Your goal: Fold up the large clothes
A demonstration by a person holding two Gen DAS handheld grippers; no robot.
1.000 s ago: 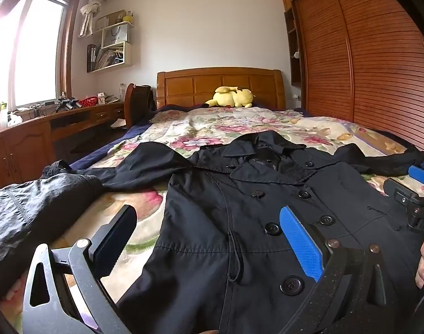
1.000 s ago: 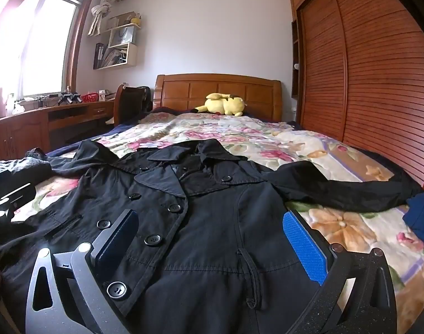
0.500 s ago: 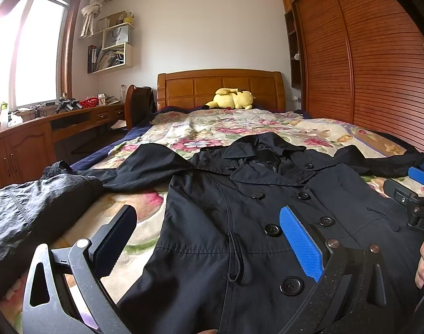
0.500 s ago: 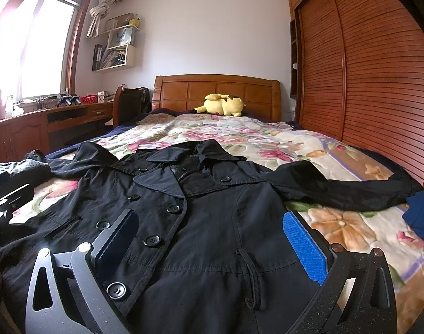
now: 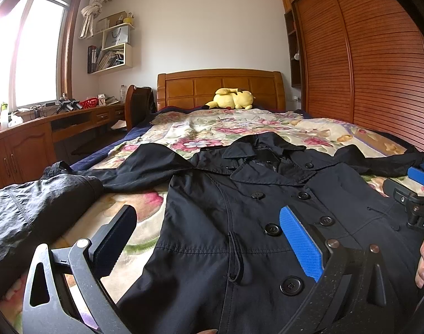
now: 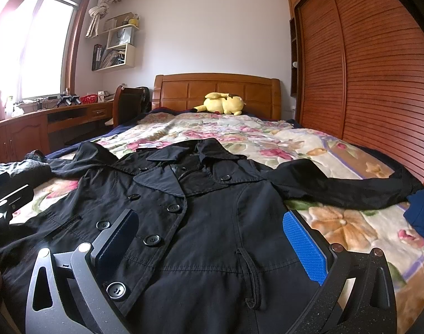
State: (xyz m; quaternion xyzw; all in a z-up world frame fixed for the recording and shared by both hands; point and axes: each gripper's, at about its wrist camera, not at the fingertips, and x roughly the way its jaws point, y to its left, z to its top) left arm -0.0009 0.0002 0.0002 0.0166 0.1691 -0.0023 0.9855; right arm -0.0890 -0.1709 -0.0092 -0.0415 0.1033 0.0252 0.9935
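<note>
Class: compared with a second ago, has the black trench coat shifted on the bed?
No. The black trench coat keeps its place against the floral bedspread.

Black coat (image 5: 239, 222): thin matt woven cloth, visible stitching, glossy plastic buttons. Floral bedspread (image 5: 239, 128) soft printed cloth. Headboard (image 5: 220, 83) and slatted wardrobe (image 5: 379, 69), right of frame: varnished wood, slight sheen. Left tongs (image 5: 209, 239): speckled matt plastic, ribbed blue rubbery pad. Yellow plush toy (image 5: 231, 98), fuzzy.
</note>
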